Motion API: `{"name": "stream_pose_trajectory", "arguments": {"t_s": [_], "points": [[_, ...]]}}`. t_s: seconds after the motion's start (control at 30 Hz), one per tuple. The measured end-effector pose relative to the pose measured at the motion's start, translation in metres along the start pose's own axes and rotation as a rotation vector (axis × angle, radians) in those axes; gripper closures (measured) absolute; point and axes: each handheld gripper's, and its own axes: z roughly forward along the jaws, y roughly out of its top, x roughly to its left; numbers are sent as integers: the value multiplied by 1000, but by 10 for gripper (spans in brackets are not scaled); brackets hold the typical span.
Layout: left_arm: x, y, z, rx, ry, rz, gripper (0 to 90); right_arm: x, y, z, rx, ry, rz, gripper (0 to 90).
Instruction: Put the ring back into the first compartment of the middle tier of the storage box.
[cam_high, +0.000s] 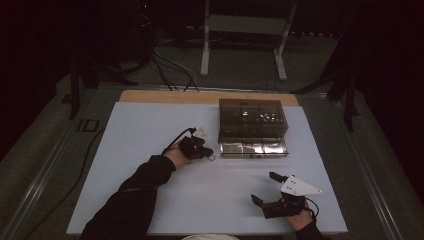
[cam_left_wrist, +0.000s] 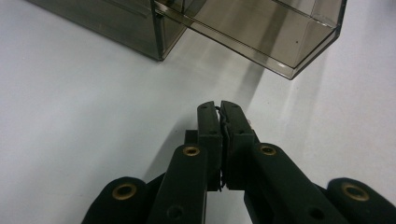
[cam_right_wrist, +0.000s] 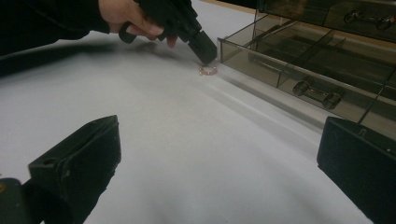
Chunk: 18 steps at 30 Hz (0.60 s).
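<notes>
Table (cam_high: 150, 200) under a white sheet, dim room, a smoky clear drawer box (cam_high: 252, 117) standing toward the far right of the sheet. Bottom drawer (cam_high: 254, 148) pulled out toward the person; dividers inside it, seen in the right gripper view (cam_right_wrist: 317, 60).

Left gripper (cam_high: 210, 154) just off the open drawer's left front corner, tips down at the sheet. Its own view has the two black jaws pressed together (cam_left_wrist: 219, 112), with a thin dark wire pinched in the seam between the pads. From the right gripper view, a small coppery ring (cam_right_wrist: 208, 70) hangs at the tips of that gripper (cam_right_wrist: 205, 58), low over the sheet and just beside the drawer's front wall. So: clamped on the ring. Whether the ring touches the sheet, cannot tell. The hand (cam_right_wrist: 130, 18) wraps the grip; dark sleeve (cam_high: 135, 195) runs back toward the near edge.

Right gripper (cam_high: 265, 189) near the front right of the sheet, well apart from the box. Jaws wide apart, nothing between them; in its own view one pad (cam_right_wrist: 79, 163) sits at the left edge and the other at the right. Grey plate (cam_high: 299, 186) on top.
</notes>
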Motion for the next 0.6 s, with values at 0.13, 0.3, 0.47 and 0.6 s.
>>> {"name": "stream_pose_trajectory", "arguments": {"t_s": [0.13, 0.3, 0.47, 0.6], "points": [[1, 0, -4, -4, 1, 0, 900, -1, 0, -1, -6, -1, 4, 0], [4, 1, -9, -16, -2, -15, 900, -1, 0, -1, -4, -3, 4, 0], [6, 2, -15, -28, 5, -25, 900, -1, 0, 0, -3, -2, 4, 0], [7, 2, -20, -39, 5, -35, 900, -1, 0, 0, -4, -1, 5, 0]]}}
